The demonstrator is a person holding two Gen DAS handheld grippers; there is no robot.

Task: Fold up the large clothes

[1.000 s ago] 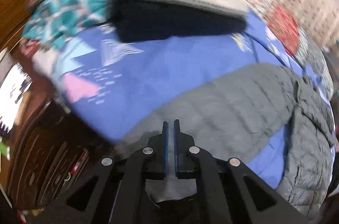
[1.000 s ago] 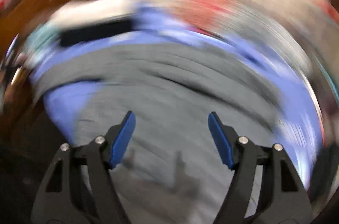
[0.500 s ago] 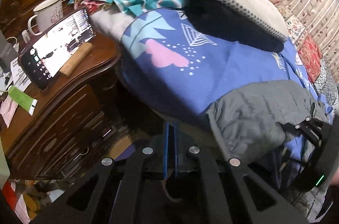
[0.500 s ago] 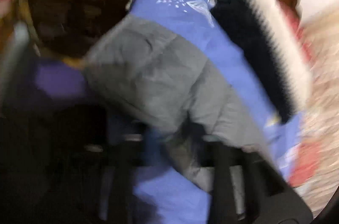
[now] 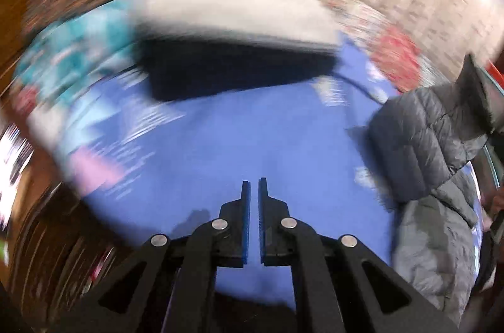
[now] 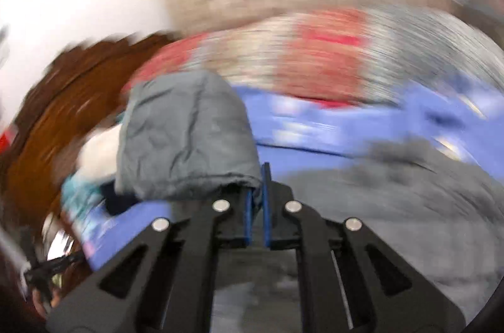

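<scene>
Right gripper point(image 6: 257, 194) pinches one grey jacket point(image 6: 186, 138); left gripper point(image 5: 254, 207) nearly closed, empty, over one blue sheet point(image 5: 252, 138).

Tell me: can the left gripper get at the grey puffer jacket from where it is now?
Probably yes. The left gripper, shut and empty, hangs over bare blue bedspread, and the grey puffer jacket lies off to its right with nothing between. The right gripper already pinches one part.
</scene>
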